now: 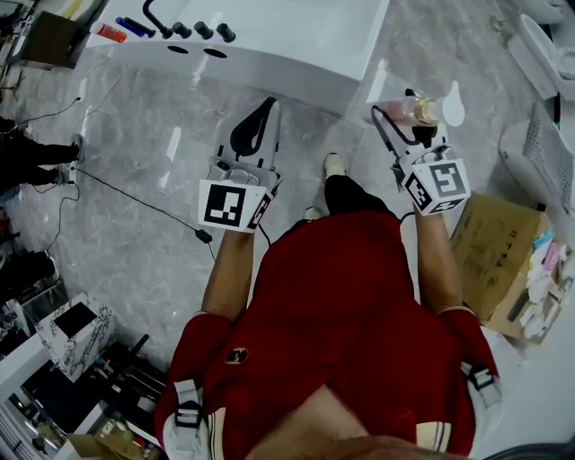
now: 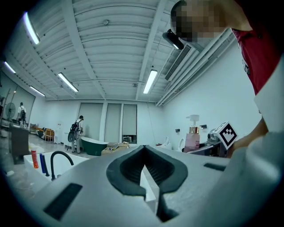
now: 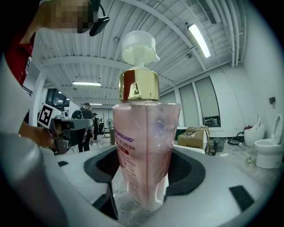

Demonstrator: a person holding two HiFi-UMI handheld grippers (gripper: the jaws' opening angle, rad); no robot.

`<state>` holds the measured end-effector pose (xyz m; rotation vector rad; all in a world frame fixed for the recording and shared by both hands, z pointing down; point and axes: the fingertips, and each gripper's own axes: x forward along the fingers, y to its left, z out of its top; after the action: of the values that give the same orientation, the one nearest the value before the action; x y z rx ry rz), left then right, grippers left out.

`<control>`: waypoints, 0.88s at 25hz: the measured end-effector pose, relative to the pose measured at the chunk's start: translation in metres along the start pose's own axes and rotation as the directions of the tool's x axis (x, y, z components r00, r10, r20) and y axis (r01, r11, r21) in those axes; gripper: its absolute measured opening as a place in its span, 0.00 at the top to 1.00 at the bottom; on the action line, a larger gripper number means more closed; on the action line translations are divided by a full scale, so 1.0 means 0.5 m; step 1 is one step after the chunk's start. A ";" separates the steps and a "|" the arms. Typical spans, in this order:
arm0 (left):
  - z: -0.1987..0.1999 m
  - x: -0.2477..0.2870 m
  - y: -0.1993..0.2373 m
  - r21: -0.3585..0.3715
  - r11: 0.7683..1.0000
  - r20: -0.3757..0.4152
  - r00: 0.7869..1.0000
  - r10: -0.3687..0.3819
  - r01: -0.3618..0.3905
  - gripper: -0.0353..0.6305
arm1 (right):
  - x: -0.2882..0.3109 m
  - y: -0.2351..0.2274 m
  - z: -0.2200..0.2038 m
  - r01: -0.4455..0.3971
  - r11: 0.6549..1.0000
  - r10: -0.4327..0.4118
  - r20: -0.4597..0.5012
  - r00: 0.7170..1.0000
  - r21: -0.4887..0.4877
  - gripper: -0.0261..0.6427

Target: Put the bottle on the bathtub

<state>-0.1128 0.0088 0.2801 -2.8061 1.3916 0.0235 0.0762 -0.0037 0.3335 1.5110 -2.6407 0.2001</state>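
A clear bottle (image 1: 419, 110) of pink liquid, with a gold collar and a white pump, is clamped upright in my right gripper (image 1: 409, 117). In the right gripper view the bottle (image 3: 144, 146) fills the middle, and the right gripper (image 3: 142, 181) is shut on its lower body. The white bathtub (image 1: 296, 40) lies ahead across the top of the head view, past both grippers. My left gripper (image 1: 260, 117) is held level beside the right one, shut and empty. In the left gripper view the left gripper (image 2: 143, 166) has its pads touching, with the bottle (image 2: 192, 137) off to its right.
A black faucet (image 1: 154, 18) with knobs stands on the tub's left rim, beside a red tube (image 1: 112, 33) and a blue one (image 1: 135, 25). A cardboard box (image 1: 503, 252) sits at the right. A black cable (image 1: 135, 193) crosses the marble floor. A toilet (image 3: 268, 153) stands at the far right.
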 end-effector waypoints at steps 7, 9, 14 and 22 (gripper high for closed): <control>-0.032 0.114 0.040 0.005 1.000 -0.033 0.999 0.027 -0.027 0.94 | 0.086 -0.095 -0.029 -0.016 1.000 0.015 -0.027 1.000 -0.018 0.50; -0.041 0.141 0.050 0.006 0.999 -0.042 0.998 0.035 -0.035 0.94 | 0.111 -0.114 -0.039 -0.029 0.999 0.028 -0.037 0.999 -0.022 0.50; -0.067 0.204 0.076 0.007 0.998 -0.066 0.996 0.060 -0.059 0.94 | 0.180 -0.153 -0.072 -0.078 0.996 0.075 -0.067 0.995 -0.040 0.50; -0.100 0.281 0.114 -0.003 0.993 -0.096 0.989 0.115 -0.115 0.94 | 0.276 -0.199 -0.126 -0.148 0.987 0.140 -0.114 0.984 -0.061 0.50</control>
<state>-0.0726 -0.1384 0.3277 -2.7643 1.5758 -0.1053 0.0931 -0.1607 0.4224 1.2521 -2.6415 0.1940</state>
